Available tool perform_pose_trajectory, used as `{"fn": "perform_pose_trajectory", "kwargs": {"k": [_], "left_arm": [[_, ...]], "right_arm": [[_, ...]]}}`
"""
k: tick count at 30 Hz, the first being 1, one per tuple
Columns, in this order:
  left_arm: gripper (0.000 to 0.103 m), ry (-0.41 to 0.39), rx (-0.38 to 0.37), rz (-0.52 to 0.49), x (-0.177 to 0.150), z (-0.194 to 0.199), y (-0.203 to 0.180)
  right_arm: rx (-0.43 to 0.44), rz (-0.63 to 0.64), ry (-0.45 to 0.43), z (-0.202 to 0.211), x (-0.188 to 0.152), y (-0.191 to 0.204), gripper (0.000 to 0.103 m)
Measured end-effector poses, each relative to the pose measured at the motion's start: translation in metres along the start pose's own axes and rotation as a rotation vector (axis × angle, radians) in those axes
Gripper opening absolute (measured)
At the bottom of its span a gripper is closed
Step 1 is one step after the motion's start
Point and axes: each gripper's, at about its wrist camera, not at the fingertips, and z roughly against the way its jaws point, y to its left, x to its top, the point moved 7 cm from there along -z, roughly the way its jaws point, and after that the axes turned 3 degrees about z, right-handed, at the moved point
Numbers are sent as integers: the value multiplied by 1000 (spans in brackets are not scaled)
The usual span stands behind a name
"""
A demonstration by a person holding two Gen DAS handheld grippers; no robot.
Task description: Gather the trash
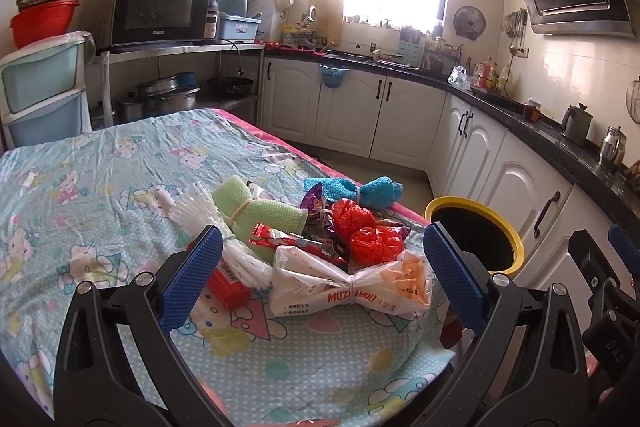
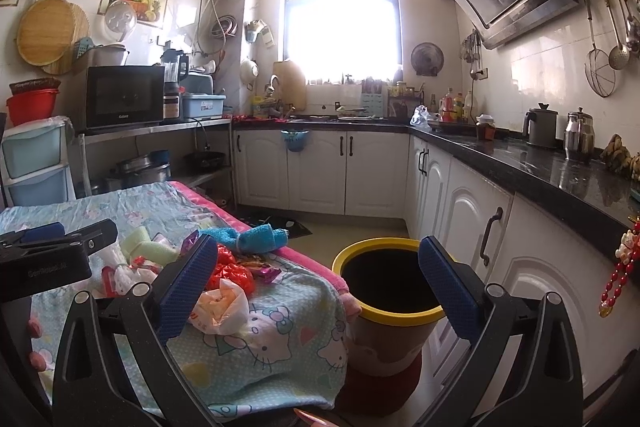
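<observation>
The left gripper (image 1: 322, 267) hangs above the table (image 1: 100, 187) with its jaws spread wide and nothing between them; the right gripper (image 2: 318, 281) is likewise wide open and empty, its view taking in the table edge and the bin (image 2: 390, 283). Taking the bin, a yellow-rimmed tub on the floor, as the landmark: the trash lies in a heap on the table corner just beside it. Nearest the bin are the blue cloth (image 1: 354, 191) and the red bags (image 1: 364, 233). Beside those, nearer the camera, sits the white bag (image 1: 352, 287), tied at its middle and printed with orange. Further from the bin lie the red wrapper (image 1: 288, 239), the green cloth (image 1: 256, 207) bound with a band, the white net (image 1: 216, 227) and, against it, a red can (image 1: 228, 285). The bin's mouth looks dark; its contents cannot be told.
</observation>
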Motion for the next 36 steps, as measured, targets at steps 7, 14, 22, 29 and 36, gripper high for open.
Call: {"fn": "perform_pose_trajectory", "kwargs": {"k": [7,14,22,29,36], "left_arm": [[92,-8,5,0,0,0,1],[93,-8,8,1,2,0,2],[92,-14,1,8,5,0,6],[92,13,36,49,8,-7,30],[92,8,163,164,35,-18,105]], "right_arm": [[6,15,-8,1,1,4,98],[9,20,-10,1,0,6,98],[11,25,3,-2,-4,8,98],[67,37,29,-10,-6,16,98],[195,126,131,-45,-18,65,98]]}}
